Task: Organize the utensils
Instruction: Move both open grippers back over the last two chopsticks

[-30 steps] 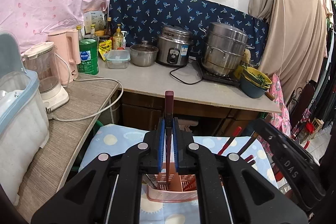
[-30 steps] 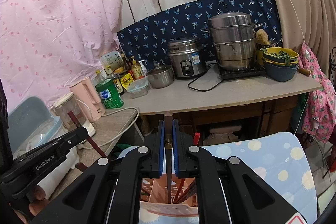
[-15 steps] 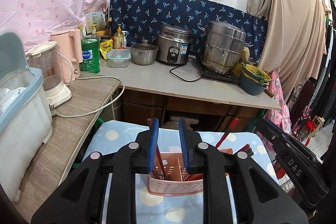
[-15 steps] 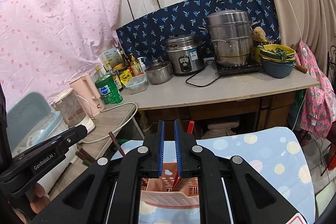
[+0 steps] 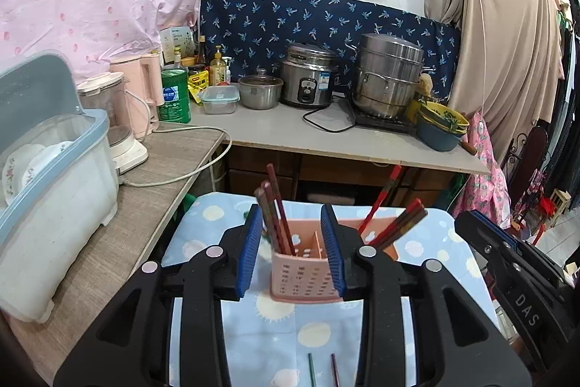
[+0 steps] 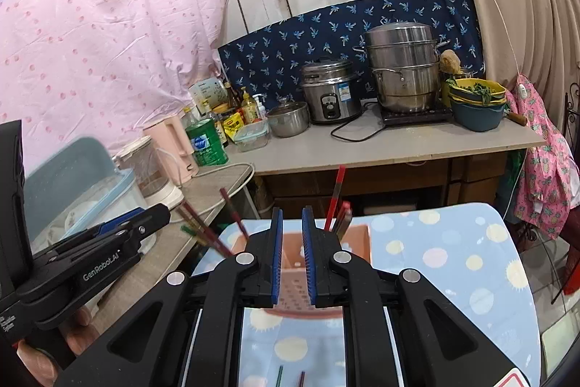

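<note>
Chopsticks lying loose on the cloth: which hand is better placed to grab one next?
Left, probably. The left gripper is opening its jaws with nothing between them, and the loose chopsticks lie just beneath it. The right gripper is equally near but barely open.

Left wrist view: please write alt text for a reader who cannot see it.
The left gripper, its blue-padded jaws opening and holding nothing, faces a pink slotted utensil holder on a light blue dotted cloth. Chopsticks stand in the holder at left and right, and two more lie on the cloth nearer the camera. A kitchen counter with pots runs behind.
</note>
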{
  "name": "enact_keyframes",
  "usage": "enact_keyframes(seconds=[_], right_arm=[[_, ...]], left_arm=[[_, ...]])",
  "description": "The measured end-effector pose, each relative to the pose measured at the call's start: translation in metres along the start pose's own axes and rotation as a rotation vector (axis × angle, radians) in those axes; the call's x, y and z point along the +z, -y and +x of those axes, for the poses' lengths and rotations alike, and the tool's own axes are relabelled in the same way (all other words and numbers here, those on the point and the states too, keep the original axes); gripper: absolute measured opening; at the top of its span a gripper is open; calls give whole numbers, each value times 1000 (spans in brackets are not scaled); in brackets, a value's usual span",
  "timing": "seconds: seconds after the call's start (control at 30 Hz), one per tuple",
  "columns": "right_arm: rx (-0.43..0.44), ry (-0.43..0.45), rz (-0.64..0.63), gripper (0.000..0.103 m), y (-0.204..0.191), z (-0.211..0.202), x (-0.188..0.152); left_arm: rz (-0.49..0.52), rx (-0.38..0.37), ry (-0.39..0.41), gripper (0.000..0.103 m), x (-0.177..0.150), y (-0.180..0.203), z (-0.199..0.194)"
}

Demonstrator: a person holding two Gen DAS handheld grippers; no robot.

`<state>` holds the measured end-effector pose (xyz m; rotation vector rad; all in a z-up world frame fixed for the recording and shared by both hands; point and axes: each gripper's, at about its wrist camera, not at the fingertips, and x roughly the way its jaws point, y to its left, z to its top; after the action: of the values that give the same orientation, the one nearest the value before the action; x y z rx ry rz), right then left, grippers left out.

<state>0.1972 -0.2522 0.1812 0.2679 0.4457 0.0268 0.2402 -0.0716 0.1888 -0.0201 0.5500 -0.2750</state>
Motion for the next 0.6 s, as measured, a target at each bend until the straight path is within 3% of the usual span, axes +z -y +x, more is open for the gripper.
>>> enact_keyframes(seconds=[0.33, 0.47, 0.6], right_arm=[[1, -33, -43, 13, -15, -44, -53], [8, -70, -38, 20, -15, -57, -81], [1, -126, -39, 21, -14, -65, -114]], left_arm=[[18, 25, -76, 33, -46, -2, -24], [20, 38, -115, 33, -76, -3, -31], [17, 34, -174, 33, -107, -5, -34]])
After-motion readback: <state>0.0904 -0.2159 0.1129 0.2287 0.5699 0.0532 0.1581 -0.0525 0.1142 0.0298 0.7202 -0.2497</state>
